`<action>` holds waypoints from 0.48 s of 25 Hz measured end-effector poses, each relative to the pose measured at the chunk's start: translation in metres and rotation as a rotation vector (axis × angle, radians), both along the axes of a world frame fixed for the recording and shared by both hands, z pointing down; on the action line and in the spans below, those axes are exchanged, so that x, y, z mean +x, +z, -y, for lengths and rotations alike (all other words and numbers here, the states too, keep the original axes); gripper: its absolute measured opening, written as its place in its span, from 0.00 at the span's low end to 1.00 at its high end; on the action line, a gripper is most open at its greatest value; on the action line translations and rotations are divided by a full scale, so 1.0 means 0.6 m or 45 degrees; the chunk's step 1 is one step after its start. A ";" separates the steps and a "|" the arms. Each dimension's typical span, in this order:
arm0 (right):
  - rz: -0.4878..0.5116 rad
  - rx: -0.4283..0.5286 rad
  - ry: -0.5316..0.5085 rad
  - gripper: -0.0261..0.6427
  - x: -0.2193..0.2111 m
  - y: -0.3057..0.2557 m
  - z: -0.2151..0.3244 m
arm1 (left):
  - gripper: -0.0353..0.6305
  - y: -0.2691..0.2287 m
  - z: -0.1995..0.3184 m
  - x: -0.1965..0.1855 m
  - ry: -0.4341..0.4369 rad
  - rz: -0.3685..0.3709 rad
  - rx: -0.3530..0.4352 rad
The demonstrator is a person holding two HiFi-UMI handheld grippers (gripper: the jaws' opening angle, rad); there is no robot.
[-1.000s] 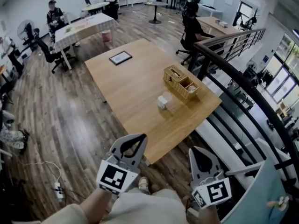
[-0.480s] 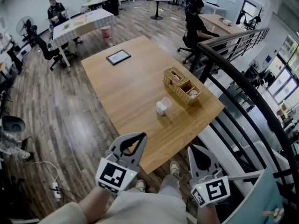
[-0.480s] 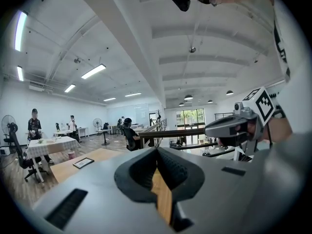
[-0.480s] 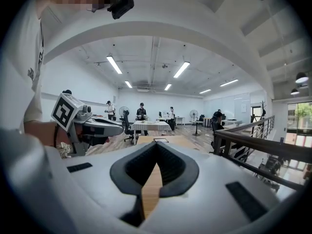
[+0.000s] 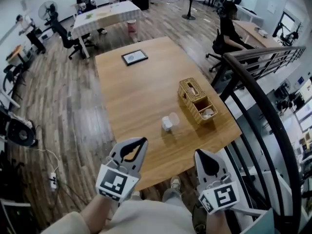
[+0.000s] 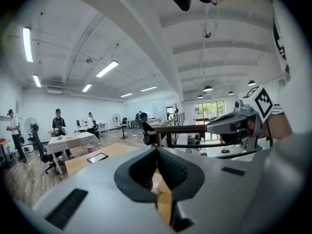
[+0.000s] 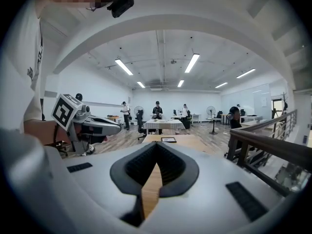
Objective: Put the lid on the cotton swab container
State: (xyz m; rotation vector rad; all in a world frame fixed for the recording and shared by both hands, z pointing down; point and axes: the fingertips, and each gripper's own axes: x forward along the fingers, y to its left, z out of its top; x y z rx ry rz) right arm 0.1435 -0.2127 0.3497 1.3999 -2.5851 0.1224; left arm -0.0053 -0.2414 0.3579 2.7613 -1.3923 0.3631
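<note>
Near the front edge of the bench (image 5: 131, 96), right of its middle, stands one cotton swab container (image 5: 167, 125), small and white. One pale, translucent lid (image 5: 174, 118) lies just beside it on the far right, off the container; whether the two touch cannot be told at this size.

Both hand-held grippers are held off the bench, nearer the person than its front edge, well apart from the container. The left hand-held gripper (image 5: 140, 141) is below and left of the container. The right hand-held gripper (image 5: 201, 153) is below and right of it. In each gripper view the jaws meet at their tips and nothing is between them.

Item count on the bench:
- One wicker basket (image 5: 187, 89) with two compartments, right of the container and close to the right edge.
- One flat dark-framed tablet (image 5: 135, 57), near the far edge.

Bare bench surface lies between the container and the front edge, and to the container's left. A dark railing (image 5: 258, 97) runs past the right edge. Wood floor lies left of the bench.
</note>
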 end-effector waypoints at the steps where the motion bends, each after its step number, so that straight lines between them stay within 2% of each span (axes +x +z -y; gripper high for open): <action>1: 0.001 -0.004 -0.037 0.08 0.013 0.000 0.019 | 0.09 -0.001 0.011 0.009 -0.038 0.010 0.000; 7: 0.010 -0.001 -0.214 0.08 0.095 -0.014 0.112 | 0.09 0.039 0.047 0.051 -0.226 0.109 -0.002; 12: 0.023 0.016 -0.351 0.08 0.137 -0.021 0.161 | 0.09 0.010 0.067 0.100 -0.391 0.036 0.005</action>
